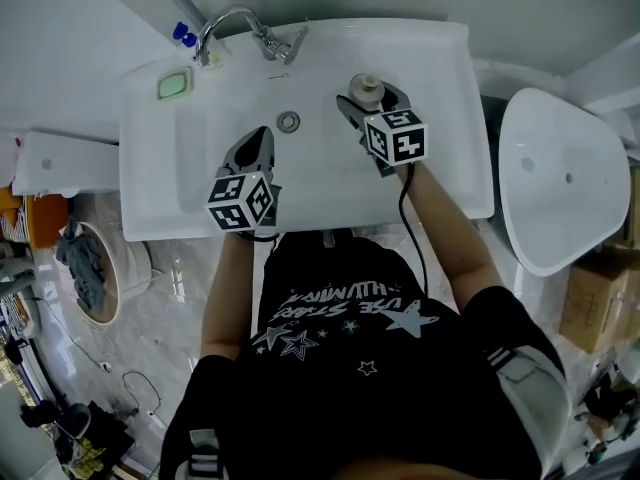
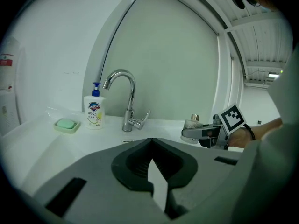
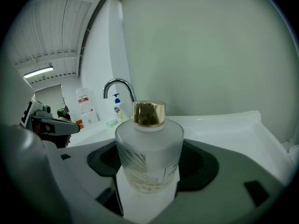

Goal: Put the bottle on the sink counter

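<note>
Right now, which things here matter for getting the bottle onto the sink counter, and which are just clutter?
Part of the job:
- bottle, clamped between the jaws of the right gripper
- sink counter

Just lying about:
- faucet
- soap dish
- pump soap dispenser
- left gripper, shut and empty, idle over the basin

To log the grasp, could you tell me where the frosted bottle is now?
The bottle sits clamped between the jaws of the right hand-held gripper, over the right half of the sink, to the right of the faucet in the head view.
</note>
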Motion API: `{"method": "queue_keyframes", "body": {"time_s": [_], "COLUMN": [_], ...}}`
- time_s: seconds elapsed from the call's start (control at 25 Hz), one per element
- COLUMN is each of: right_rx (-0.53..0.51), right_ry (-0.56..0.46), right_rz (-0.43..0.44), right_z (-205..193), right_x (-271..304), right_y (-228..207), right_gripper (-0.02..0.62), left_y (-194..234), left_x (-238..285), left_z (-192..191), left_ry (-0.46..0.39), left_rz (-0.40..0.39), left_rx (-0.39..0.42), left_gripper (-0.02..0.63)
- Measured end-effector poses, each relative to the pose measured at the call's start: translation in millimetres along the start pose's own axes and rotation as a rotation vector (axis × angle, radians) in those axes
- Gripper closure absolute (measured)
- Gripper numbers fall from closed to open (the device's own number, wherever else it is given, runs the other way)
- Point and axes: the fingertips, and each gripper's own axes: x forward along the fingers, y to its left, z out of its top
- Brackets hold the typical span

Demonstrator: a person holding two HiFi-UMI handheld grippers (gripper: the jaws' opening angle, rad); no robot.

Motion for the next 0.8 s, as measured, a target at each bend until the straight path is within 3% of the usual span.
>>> {"method": "queue_keyframes", "body": {"time_s": [0.8], "right_rx": [-0.004], "right_ry": [0.0], "right_rz": [-0.221], "right_z": [22.9], "right_x": [127.9], "right_y": [-50.4], "right_gripper": [0.275], "left_y": [87.3], "left_x": [97.7], "left_z": [30.2], "left_ry": [0.037], "left_rz": [-0.064], "left_rx": [0.028], "left_gripper": [0.597]}}
